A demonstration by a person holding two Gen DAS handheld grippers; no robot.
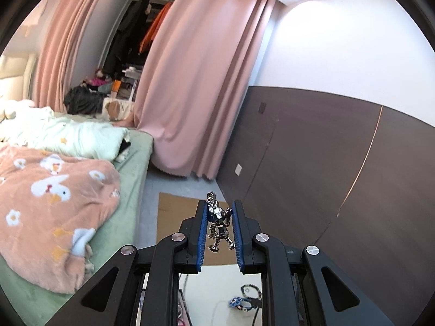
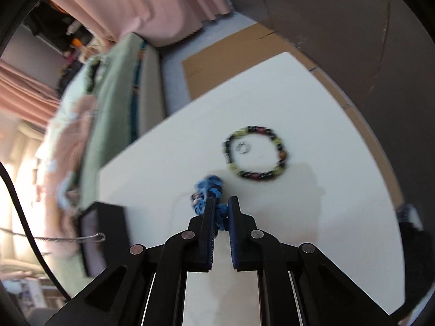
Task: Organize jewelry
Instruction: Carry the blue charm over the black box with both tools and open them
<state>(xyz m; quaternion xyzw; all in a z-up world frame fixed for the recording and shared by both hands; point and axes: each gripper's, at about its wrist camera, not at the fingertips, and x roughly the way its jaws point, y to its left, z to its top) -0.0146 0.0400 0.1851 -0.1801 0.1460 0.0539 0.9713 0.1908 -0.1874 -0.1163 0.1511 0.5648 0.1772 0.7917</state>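
My left gripper (image 1: 219,209) is shut on a shiny silver figure pendant (image 1: 218,221), held high above the white table (image 1: 204,285). My right gripper (image 2: 220,203) is shut on a blue braided bracelet (image 2: 208,190), just above the white table (image 2: 312,203). A beaded bracelet (image 2: 257,153) of yellow, dark and red beads lies flat on the table beyond it, with a small silver ring (image 2: 242,147) inside its loop. In the left wrist view the beaded bracelet (image 1: 251,290) and the blue bracelet (image 1: 236,302) show far below.
A dark box (image 2: 104,233) with a grey inside stands at the table's left edge, with a silver chain (image 2: 68,238) hanging over it. A bed with blankets (image 1: 54,190) lies left. Cardboard (image 2: 217,62) covers the floor beyond the table. A dark panel wall (image 1: 339,176) runs right.
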